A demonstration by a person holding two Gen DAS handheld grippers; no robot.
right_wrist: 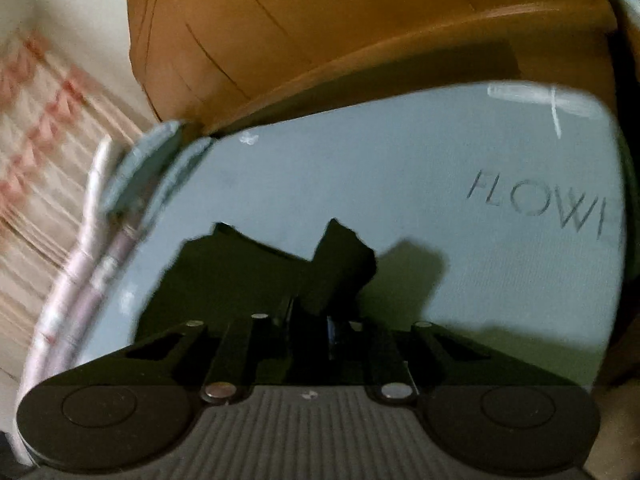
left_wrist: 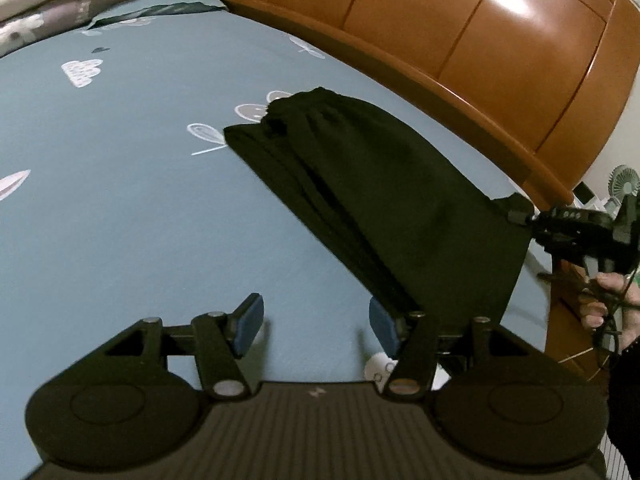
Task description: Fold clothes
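We see the left gripper (left_wrist: pixel 316 326) with its blue pads spread apart, gripping nothing, above the blue bed sheet (left_wrist: pixel 140 208). Ahead and to its right lies the black garment (left_wrist: pixel 384 200), one edge beside its right pad. The right gripper (right_wrist: pixel 316 320) has its fingers pressed together on a corner of that garment, lifting it off the sheet. A hand (left_wrist: pixel 610 300) holds the right gripper. Beyond the garment stands a wooden headboard (left_wrist: pixel 480 40); no containers are visible

Black garment (left_wrist: pixel 384 184): matt cloth. Bedsheet (left_wrist: pixel 120 220): smooth printed fabric. Headboard (left_wrist: pixel 500 52): glossy wood. Fingers (left_wrist: pixel 250 320): blue pads.
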